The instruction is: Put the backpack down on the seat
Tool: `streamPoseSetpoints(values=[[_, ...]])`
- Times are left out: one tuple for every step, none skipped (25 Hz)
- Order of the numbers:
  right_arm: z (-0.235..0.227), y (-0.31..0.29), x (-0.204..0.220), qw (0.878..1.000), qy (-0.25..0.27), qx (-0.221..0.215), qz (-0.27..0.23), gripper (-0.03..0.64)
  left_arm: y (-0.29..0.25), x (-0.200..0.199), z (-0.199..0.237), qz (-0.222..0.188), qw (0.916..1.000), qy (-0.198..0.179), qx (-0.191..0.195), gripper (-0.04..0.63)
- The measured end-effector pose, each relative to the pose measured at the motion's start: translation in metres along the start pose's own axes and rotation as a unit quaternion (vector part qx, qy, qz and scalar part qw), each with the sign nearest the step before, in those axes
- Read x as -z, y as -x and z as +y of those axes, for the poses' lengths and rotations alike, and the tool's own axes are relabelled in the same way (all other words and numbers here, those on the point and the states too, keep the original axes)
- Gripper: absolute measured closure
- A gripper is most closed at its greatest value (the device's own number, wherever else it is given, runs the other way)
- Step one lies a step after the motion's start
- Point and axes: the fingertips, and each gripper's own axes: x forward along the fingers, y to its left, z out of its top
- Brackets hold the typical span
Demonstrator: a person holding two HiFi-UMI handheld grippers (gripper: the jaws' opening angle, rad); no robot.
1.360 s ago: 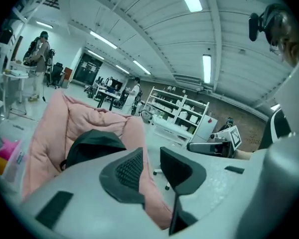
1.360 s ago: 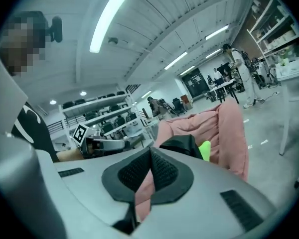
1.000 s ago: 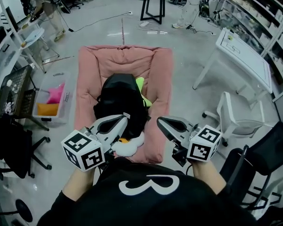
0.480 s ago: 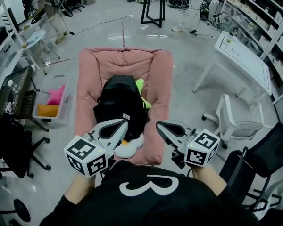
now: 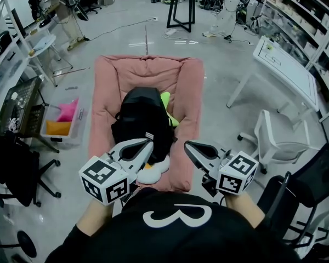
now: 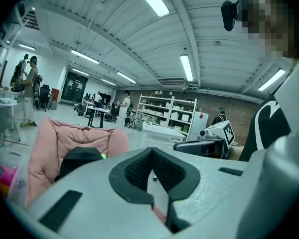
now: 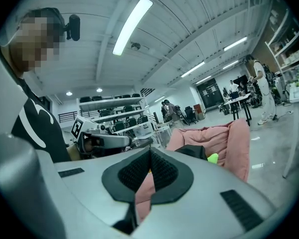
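Observation:
A black backpack (image 5: 142, 116) lies on the pink cushioned seat (image 5: 186, 92) ahead of me, with a neon-green patch at its right side. It also shows low at the left in the left gripper view (image 6: 79, 158) and behind the jaws in the right gripper view (image 7: 197, 152). My left gripper (image 5: 148, 143) is held near my chest over the seat's near end, shut and empty. My right gripper (image 5: 187, 145) hovers beside it to the right, also shut with nothing in it. Neither touches the backpack.
A white and yellow soft thing (image 5: 152, 173) lies at the seat's near end. A clear bin (image 5: 63, 119) with pink and orange contents stands left. A white chair (image 5: 274, 141) and white table (image 5: 285, 64) stand right; black chairs (image 5: 16, 169) sit close by. People stand far off.
Both grippers stay shut and almost still near my chest. The view has shifted slightly, so the seat and backpack sit a little lower in the picture.

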Motion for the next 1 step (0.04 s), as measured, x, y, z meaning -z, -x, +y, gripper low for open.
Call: streamPoseSetpoints(values=[[-0.0006,-0.0005,0.0001,1.000,0.002,0.000,0.000,0.612,-0.0009,0.0013,0.0012,0.001,1.0000,0.000,0.000,0.589]])
